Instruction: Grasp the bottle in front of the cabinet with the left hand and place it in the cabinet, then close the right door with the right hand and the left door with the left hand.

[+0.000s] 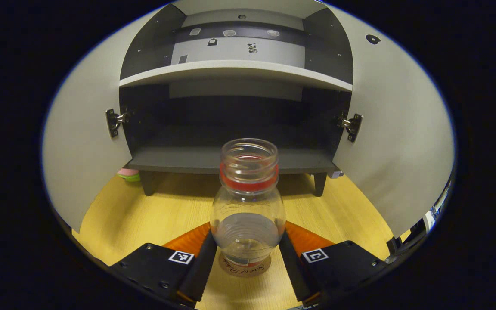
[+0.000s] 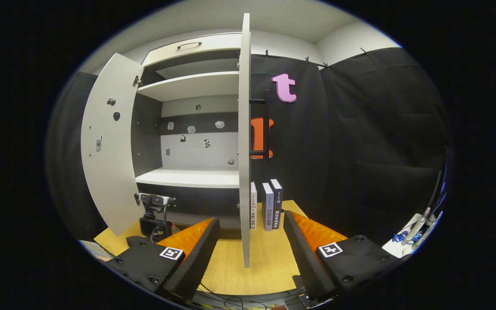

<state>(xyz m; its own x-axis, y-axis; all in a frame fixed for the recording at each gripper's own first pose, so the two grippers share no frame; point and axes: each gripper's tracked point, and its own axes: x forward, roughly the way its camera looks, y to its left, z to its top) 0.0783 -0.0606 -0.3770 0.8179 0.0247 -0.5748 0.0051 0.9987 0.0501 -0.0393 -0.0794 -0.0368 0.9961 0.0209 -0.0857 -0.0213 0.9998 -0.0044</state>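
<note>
The cabinet (image 1: 235,69) stands open ahead of me on the wooden table (image 1: 153,211), raised on short dark legs. In my left gripper view I look straight into it: a pale upper shelf (image 1: 235,71) crosses the top, and below it lies the dark bottom compartment, with a flat floor board (image 1: 187,159) at its near edge. Its left door (image 1: 80,142) swings wide to the left and its right door (image 1: 398,142) wide to the right, each hung on a metal hinge (image 1: 113,121) at the cabinet's side.

In my right gripper view I see the right door (image 2: 244,142) edge-on, a thin upright slab just beyond my fingers, with the left door (image 2: 108,146) open farther off to the left. Three books (image 2: 266,204) stand upright on the table just right of that door edge, against the booth's black cloth.

The bottle (image 1: 248,202) stands upright on the table in front of the cabinet, near me and clear of the bottom compartment. It is clear plastic with no cap and a red ring below its open mouth, and it rests on a round coaster (image 1: 244,266).

My left gripper (image 1: 248,254) is spread, its two fingers flanking the bottle's lower body, very close to its sides; I cannot tell whether they touch it.

My right gripper (image 2: 248,249) is spread wide, holding nothing, with the door edge lined up between its fingers but beyond them.
</note>
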